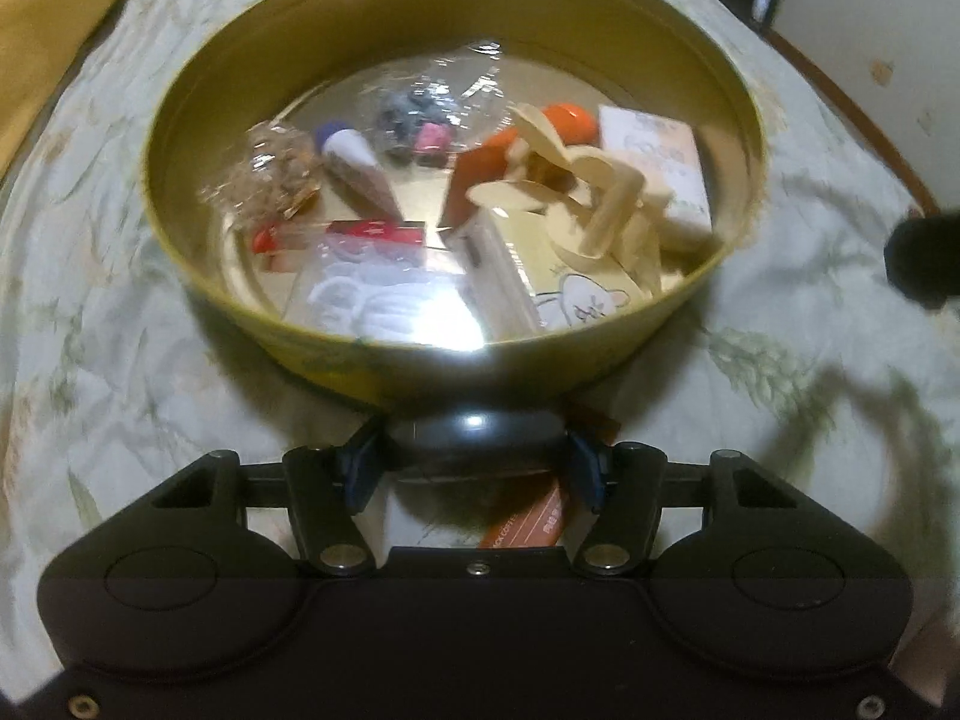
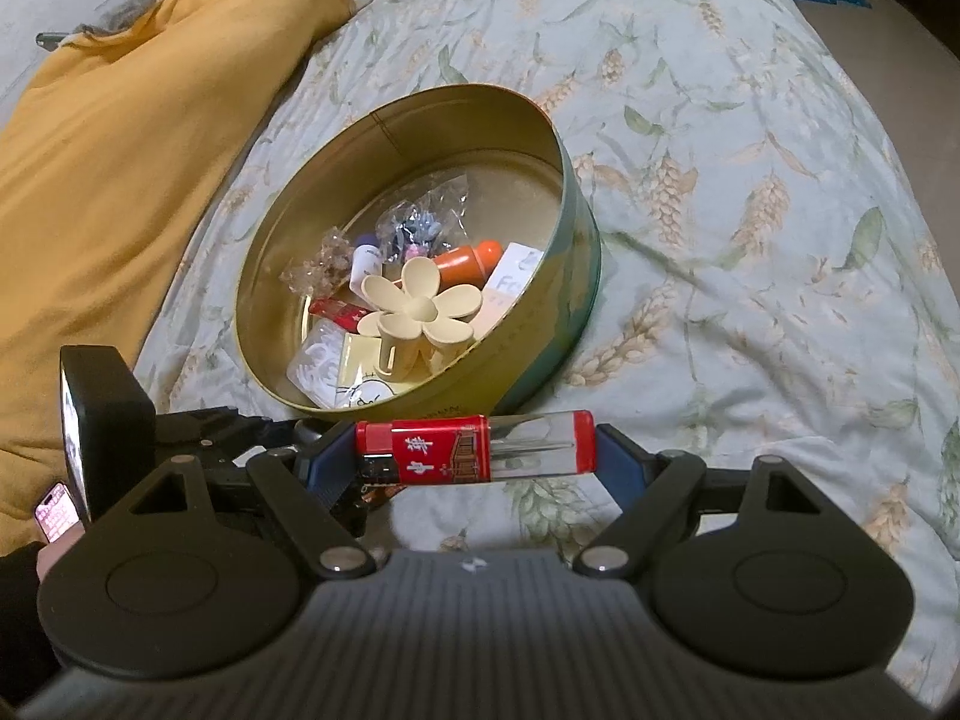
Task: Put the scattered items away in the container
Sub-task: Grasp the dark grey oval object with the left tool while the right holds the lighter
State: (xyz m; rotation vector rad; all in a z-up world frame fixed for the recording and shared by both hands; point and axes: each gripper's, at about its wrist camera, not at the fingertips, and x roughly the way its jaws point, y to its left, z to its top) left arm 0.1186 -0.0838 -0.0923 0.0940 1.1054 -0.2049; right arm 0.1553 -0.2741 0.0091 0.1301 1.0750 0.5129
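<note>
A round gold tin [image 1: 738,120] [image 2: 558,324] stands on the floral quilt and holds several small items, among them a cream flower hair claw [image 1: 600,204] [image 2: 420,306], an orange tube [image 2: 468,258] and a white box [image 1: 654,162]. My left gripper [image 1: 474,468] sits just in front of the tin, its blue pads against the sides of a dark round object [image 1: 474,435]. An orange sachet [image 1: 528,519] lies beneath it. My right gripper [image 2: 474,456] is shut on a red lighter [image 2: 474,450], held crosswise in front of the tin and just to the right of the left gripper's body [image 2: 108,420].
The floral quilt [image 2: 750,240] spreads to the right and behind the tin. A yellow blanket [image 2: 120,180] [image 1: 48,12] lies bunched to the left. A person's hand [image 2: 54,546] shows at the lower left. Bare floor [image 1: 870,60] shows past the bed's far right edge.
</note>
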